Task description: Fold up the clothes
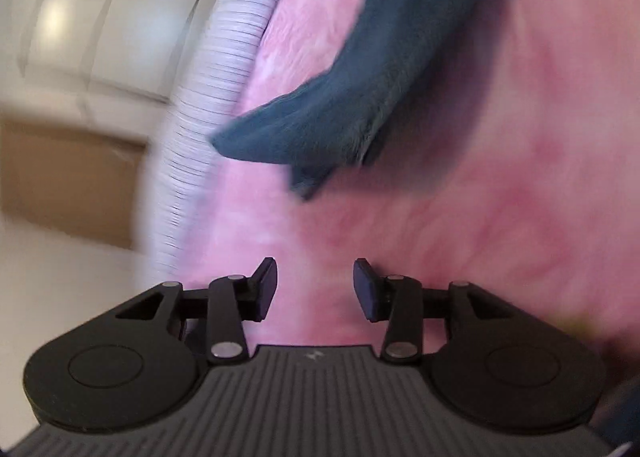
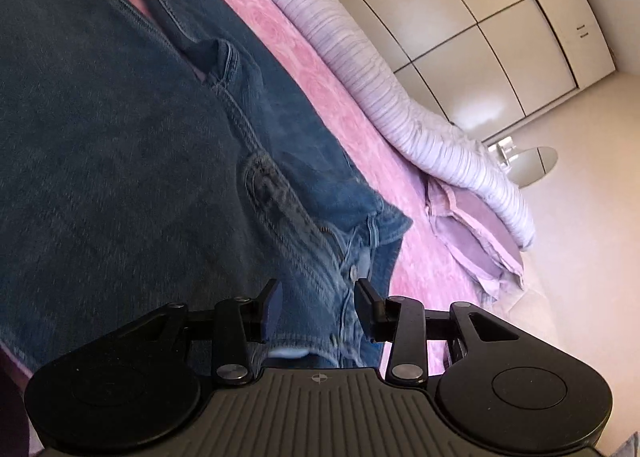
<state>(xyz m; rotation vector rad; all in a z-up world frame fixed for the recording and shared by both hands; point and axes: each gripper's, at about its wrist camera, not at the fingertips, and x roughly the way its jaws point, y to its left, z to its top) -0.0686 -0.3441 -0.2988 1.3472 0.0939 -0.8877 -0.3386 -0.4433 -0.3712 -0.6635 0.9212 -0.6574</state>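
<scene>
Pink blanket (image 2: 320,69) under jeans (image 2: 120,137) | striped duvet (image 2: 360,69) beside | left claw (image 1: 315,289), right claw (image 2: 318,309) parted, empty

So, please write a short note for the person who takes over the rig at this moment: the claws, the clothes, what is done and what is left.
Left claw: open, holds nothing, over the pink blanket; a jeans end lies ahead of it, apart from it.
Right claw: open, holds nothing, at the waistband with the button just ahead.
Jeans: spread on the blanket, striped bedding beyond it.
Done: no finished fold shows.
Left: probably grip the waistband and the far end, then fold.
</scene>
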